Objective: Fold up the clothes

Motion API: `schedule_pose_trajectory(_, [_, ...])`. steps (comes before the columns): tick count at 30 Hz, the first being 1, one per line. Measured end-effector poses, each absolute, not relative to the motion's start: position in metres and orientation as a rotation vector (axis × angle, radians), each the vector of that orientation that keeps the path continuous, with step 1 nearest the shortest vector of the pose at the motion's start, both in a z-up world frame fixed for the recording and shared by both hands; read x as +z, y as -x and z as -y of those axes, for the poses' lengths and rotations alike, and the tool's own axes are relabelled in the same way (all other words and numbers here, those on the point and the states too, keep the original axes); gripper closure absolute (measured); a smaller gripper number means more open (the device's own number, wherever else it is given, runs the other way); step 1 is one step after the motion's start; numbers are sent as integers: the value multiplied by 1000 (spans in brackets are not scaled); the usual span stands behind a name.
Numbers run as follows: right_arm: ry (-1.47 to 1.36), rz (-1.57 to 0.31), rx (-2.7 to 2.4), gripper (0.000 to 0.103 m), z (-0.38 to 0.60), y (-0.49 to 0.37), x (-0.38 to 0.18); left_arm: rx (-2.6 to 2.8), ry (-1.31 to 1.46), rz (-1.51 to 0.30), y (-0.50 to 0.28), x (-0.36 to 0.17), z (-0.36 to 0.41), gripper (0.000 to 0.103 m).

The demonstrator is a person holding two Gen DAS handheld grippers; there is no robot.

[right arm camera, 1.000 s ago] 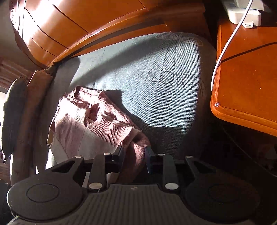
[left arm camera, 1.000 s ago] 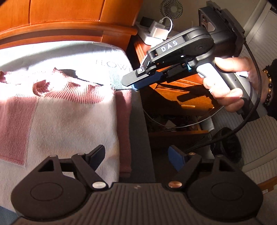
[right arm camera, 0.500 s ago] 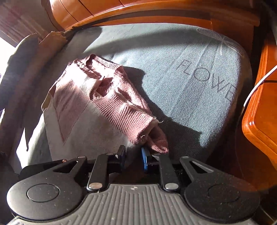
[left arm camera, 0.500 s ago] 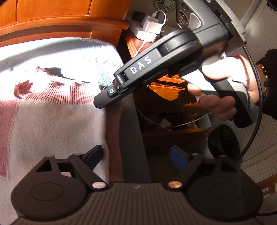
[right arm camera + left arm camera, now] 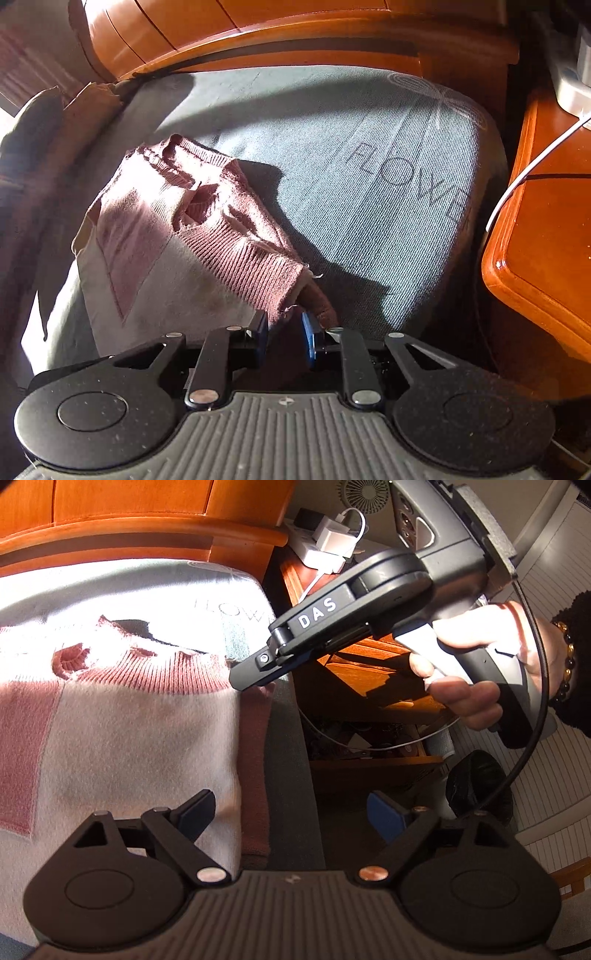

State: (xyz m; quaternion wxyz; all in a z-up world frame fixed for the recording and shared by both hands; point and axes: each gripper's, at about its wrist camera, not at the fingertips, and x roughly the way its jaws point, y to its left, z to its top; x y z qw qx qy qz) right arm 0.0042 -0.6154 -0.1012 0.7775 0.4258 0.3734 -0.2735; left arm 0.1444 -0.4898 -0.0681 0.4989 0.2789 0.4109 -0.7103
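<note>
right tongs point(image 5: 283, 334) have swung in and just closed, gripping the pink-and-cream ribbed knit sweater's point(image 5: 147, 716) corner on the grey bed; left tongs point(image 5: 291, 814), just widening, hold nothing. lift evenly, fold across.

Harsh low sunlight, blown-out glare on the sweater point(image 5: 122, 716), deep hard shadows, fisheye-bent edges.

Sweater point(image 5: 192, 251): knitted cloth, ribbed and coarse at the pink collar and cuff, finer and softly fuzzy on the pale body, a frayed thread at the cuff edge. Cover point(image 5: 369, 192) beneath it: grey-green woven cloth, matt, with a visible diagonal weave. Headboard point(image 5: 295, 33) and nightstand point(image 5: 546, 240): orange wood, smooth, glossy varnish. Right gripper point(image 5: 284, 332): matt black plastic arms dusted with specks, shiny metal pivot pins, ribbed grey housing.
</note>
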Motion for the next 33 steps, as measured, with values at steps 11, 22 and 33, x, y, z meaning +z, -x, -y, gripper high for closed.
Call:
schedule_pose_trajectory(11, [-842, -821, -333, 80, 569, -46, -86, -1677, -765, -915, -144, -66, 430, 15])
schedule_pose_trajectory(22, [-841, -843, -265, 74, 547, -37, -88, -1656, -717, -921, -158, -61, 425, 16])
schedule_pose_trajectory(33, [-977, -805, -182, 66, 496, -22, -124, -1459, -344, -1286, -248, -43, 438, 16])
